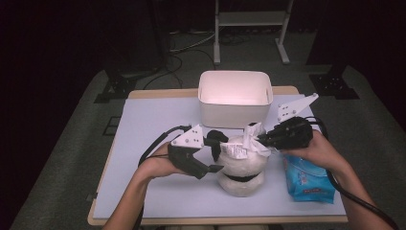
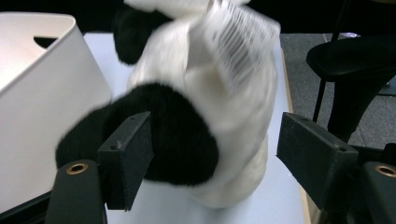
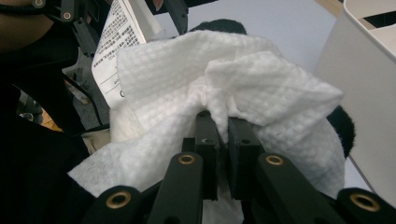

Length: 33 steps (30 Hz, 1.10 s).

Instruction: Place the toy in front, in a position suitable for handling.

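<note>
A black-and-white plush toy (image 1: 242,167) stands near the middle of the pale blue table (image 1: 143,191), just in front of a white bin (image 1: 234,98) that sits at twelve o'clock from it. The right gripper (image 1: 261,139) comes in from the toy's two o'clock with its jaws pinched tight on a white wipe (image 3: 224,88) — in the right gripper view the two black pads meet on a gathered fold of the cloth, which spreads over the top of the toy. A printed tag (image 2: 243,42) hangs from the toy beside the wipe.

The left gripper (image 1: 214,155) sits at the toy's nine o'clock, jaws spread wide. In the left gripper view the toy lies between them: one pad is right against a black furry limb (image 2: 182,140), the other stands clear of the white body — no squeeze on it. A blue packet of wipes (image 1: 306,177) lies at the toy's three o'clock, under the right hand (image 1: 316,151).
</note>
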### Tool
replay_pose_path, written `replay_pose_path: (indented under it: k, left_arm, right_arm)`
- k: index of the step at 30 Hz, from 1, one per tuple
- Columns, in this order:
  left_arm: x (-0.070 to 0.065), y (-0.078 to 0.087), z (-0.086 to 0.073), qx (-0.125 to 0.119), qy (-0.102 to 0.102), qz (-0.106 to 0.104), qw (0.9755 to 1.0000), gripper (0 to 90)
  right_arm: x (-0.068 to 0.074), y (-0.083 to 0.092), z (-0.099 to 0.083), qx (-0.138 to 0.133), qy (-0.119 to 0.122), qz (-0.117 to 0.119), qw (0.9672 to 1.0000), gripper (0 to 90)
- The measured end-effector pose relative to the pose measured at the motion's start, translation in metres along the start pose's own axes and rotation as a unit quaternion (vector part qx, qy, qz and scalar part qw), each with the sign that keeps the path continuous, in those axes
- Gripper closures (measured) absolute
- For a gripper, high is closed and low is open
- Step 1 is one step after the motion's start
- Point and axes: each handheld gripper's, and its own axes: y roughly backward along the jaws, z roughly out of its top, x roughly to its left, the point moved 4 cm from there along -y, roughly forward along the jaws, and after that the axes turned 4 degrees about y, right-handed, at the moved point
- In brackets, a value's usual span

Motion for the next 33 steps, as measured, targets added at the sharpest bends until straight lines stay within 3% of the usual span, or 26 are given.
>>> replay_pose_path:
  k: [10, 12, 15, 19, 23, 33]
  left_arm:
    - [0.007, -0.017, -0.023, 0.008, 0.037, -0.011, 0.9992, 24.2]
    - [0.007, -0.028, -0.029, 0.01, 0.053, -0.021, 0.9983, 23.8]
    - [0.007, -0.042, -0.033, 0.009, 0.062, -0.032, 0.9975, 22.4]
    - [0.01, -0.048, -0.033, -0.022, 0.08, -0.042, 0.9957, 25.7]
    - [0.01, -0.042, -0.029, -0.021, 0.065, -0.036, 0.997, 33.5]
    - [0.013, -0.015, -0.02, -0.022, 0.051, -0.008, 0.9985, 34.6]
  right_arm:
    - [-0.001, 0.006, -0.008, 0.0, -0.007, -0.006, 1.0, 83.8]
    - [0.0, 0.006, -0.009, -0.001, -0.009, -0.002, 1.0, 83.8]
    - [0.001, 0.006, -0.009, 0.0, -0.007, -0.002, 1.0, 83.8]
    - [0.003, 0.006, -0.008, -0.003, -0.004, -0.003, 1.0, 83.8]
    - [0.004, 0.007, -0.006, -0.016, -0.002, 0.0, 0.9999, 83.9]
    - [0.003, -0.002, -0.005, -0.032, -0.008, 0.014, 0.9994, 83.9]
